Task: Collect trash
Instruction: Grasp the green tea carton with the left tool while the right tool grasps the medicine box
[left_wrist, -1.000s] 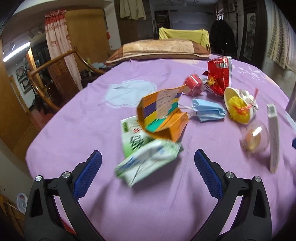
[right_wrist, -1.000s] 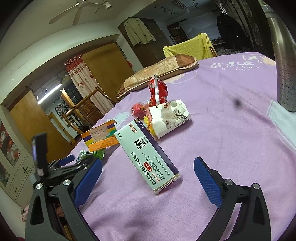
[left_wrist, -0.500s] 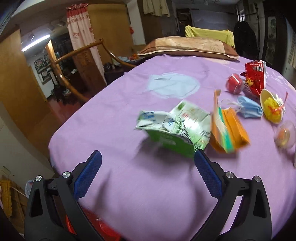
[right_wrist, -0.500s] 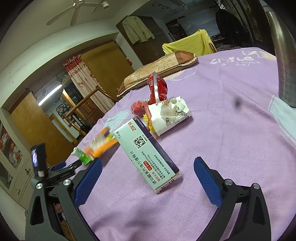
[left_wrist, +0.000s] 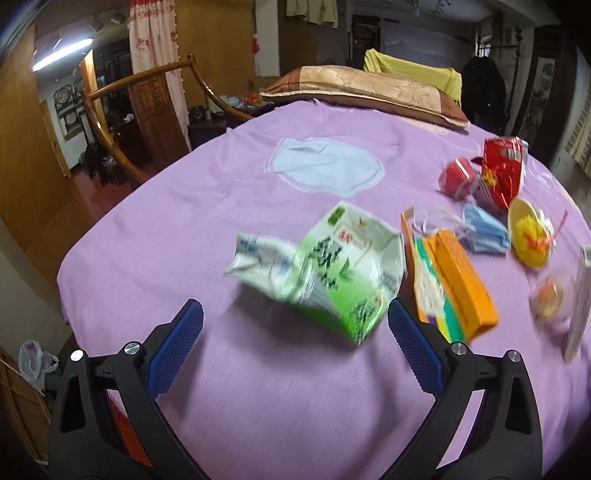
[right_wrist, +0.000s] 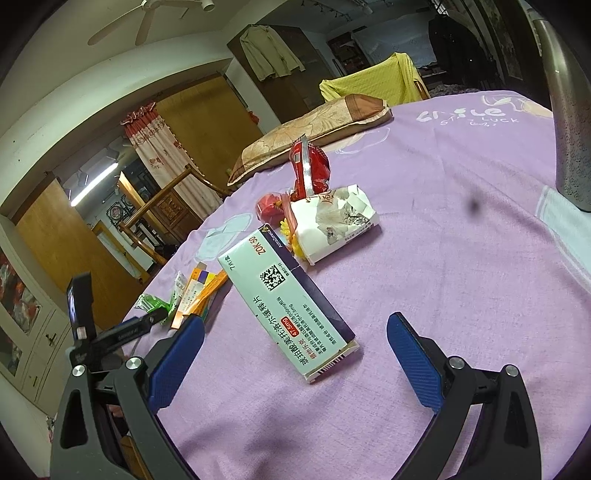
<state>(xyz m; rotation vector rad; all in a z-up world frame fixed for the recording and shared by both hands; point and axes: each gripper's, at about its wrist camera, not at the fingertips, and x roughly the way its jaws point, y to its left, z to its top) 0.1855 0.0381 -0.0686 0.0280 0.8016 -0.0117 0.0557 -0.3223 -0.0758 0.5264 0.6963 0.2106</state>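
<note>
Dim indoor light; a bright fluorescent ceiling tube (left_wrist: 61, 59) glows far left of the purple cloth-covered table (left_wrist: 229, 192). The crumpled green-and-white paper carton (left_wrist: 325, 273) is motion-blurred, casting a soft shadow beneath. Fisheye edges curve and darken.

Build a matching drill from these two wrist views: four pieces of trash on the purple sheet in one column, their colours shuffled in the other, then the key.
Things:
1. crumpled carton
2. face mask
3. snack bag
4. flat box

Colours:
A. red
B. orange
C. green and white
D. light blue

Pairs: 1-C, 2-D, 3-A, 4-B
</note>
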